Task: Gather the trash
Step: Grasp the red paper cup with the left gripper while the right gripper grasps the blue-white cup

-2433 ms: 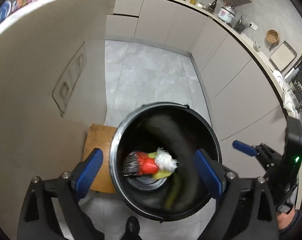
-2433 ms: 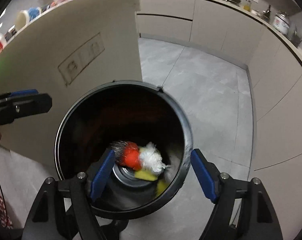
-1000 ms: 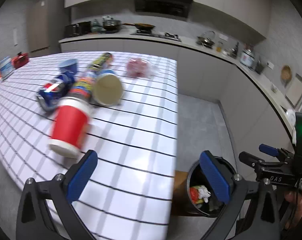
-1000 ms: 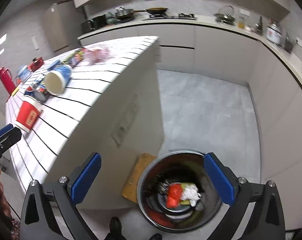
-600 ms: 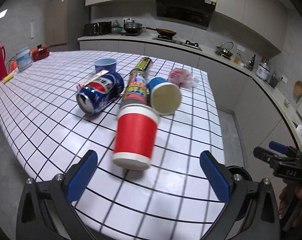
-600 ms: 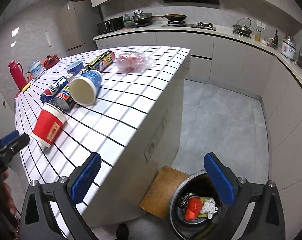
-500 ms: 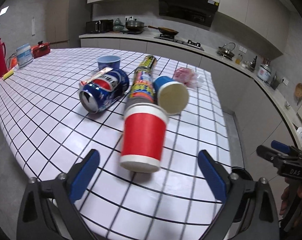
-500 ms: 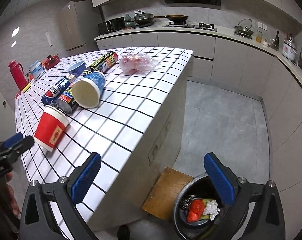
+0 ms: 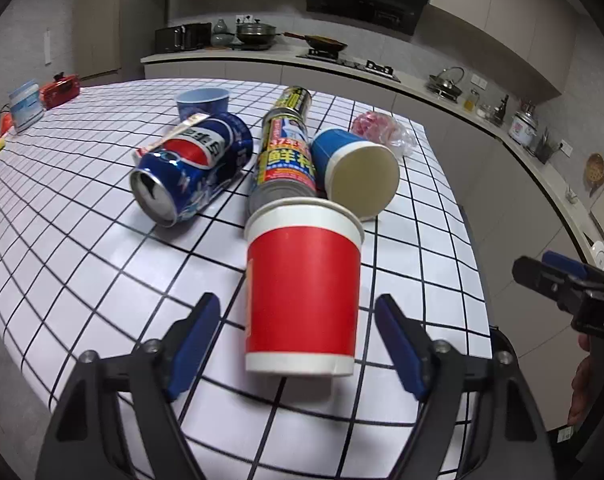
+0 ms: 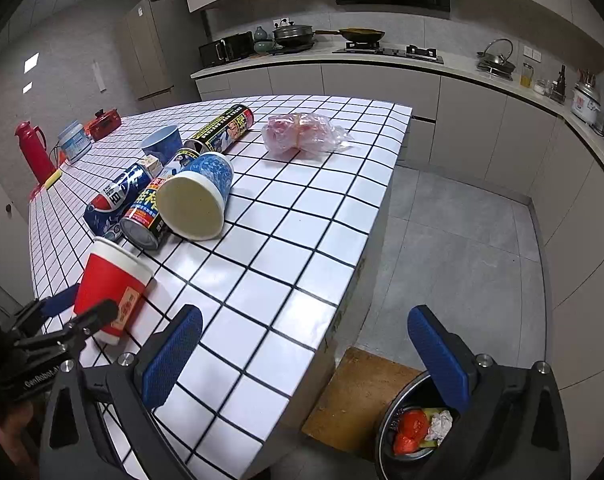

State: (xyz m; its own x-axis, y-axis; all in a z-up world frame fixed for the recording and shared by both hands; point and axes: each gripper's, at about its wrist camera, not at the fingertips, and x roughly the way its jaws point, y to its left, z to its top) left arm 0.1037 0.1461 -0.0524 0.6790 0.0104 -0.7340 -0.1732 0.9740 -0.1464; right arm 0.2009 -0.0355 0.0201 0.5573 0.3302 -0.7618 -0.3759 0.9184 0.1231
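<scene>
A red paper cup with white bands at top and bottom stands on the white tiled table. My left gripper straddles it and its jaws are closing, with a small gap showing between each blue pad and the cup. In the right wrist view the same cup sits at the lower left inside the left gripper. My right gripper hangs open over the table's near corner, holding nothing. The black trash bin stands on the floor below, with trash inside.
Behind the red cup lie a blue Pepsi can, a tall printed can and a blue cup on its side. Farther back are a blue bowl and a pink plastic bag. A wooden board lies beside the bin.
Both grippers rose from the bin to the table. The left one closed in on the red cup and its jaws narrowed around it. The bin slid to the right view's lower corner.
</scene>
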